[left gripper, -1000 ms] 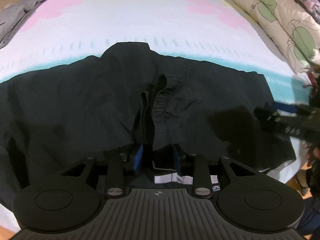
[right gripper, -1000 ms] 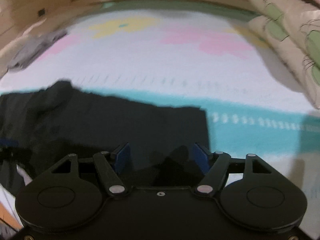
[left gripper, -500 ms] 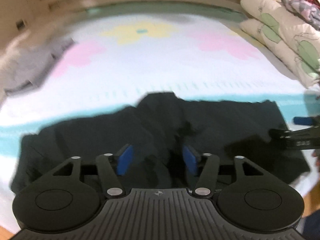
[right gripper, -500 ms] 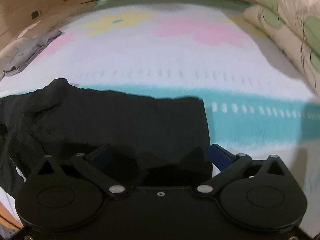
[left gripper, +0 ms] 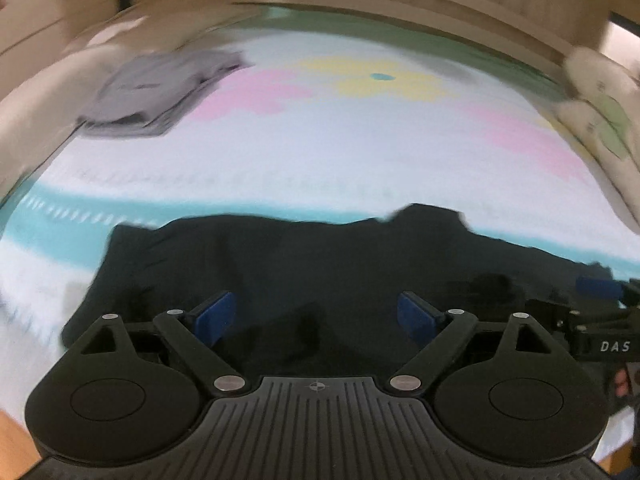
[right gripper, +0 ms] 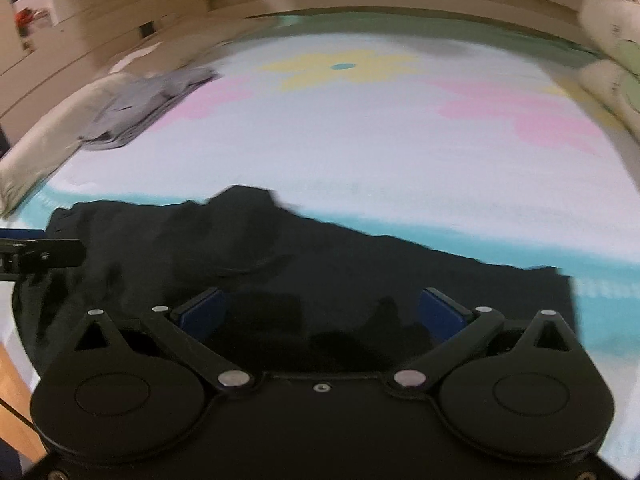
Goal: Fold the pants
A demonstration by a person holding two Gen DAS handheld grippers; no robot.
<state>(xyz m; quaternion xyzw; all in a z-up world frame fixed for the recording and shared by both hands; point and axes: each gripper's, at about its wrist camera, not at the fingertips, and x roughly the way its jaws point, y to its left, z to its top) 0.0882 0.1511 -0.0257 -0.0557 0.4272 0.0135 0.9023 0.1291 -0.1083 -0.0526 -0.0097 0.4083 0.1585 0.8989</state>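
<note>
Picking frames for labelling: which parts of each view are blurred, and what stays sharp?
Left wrist: bedspread and grey clothes smeared by motion, left gripper crisp. Right wrist: similar streaking, strongest at the far edge; right gripper sharp; pants show almost no detail.

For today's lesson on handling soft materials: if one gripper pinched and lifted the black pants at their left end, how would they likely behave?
The black pants would probably drape limply: they lie flat with soft wrinkles and a bunched ridge. They look thin, so likely light. Pushed, they would probably crumple on the bedsheet rather than slide whole.
</note>
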